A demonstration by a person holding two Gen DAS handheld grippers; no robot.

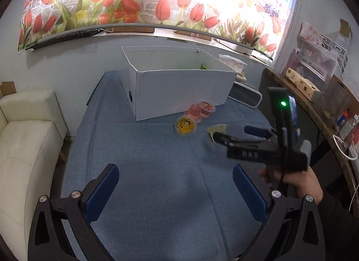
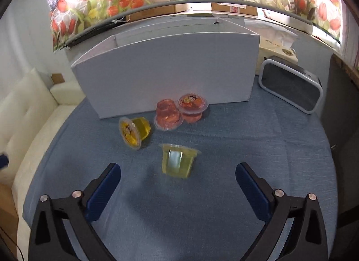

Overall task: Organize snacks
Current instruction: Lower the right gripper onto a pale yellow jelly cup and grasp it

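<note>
Several jelly cups lie on the blue tablecloth [image 2: 224, 148] in front of a white box [image 2: 170, 68]. A pale green cup [image 2: 178, 161] stands upside down just ahead of my right gripper [image 2: 178, 175], whose jaws are open and empty. A yellow cup [image 2: 134, 133] lies on its side to the left. Two red cups [image 2: 167, 115] [image 2: 192, 107] sit against the box. In the left wrist view my left gripper [image 1: 176, 178] is open over bare cloth. Ahead are the yellow cup [image 1: 185, 126], the red cups [image 1: 202, 110], the box [image 1: 179, 90] and my right gripper [image 1: 233, 133] over the green cup [image 1: 217, 130].
A grey-rimmed black device [image 2: 291, 86] lies right of the box, with a white tissue pack [image 2: 276, 36] behind it. A cream sofa [image 1: 24, 139] borders the table on the left. A cluttered wooden shelf [image 1: 314, 95] runs along the right. A tulip-print curtain [image 1: 134, 3] hangs behind.
</note>
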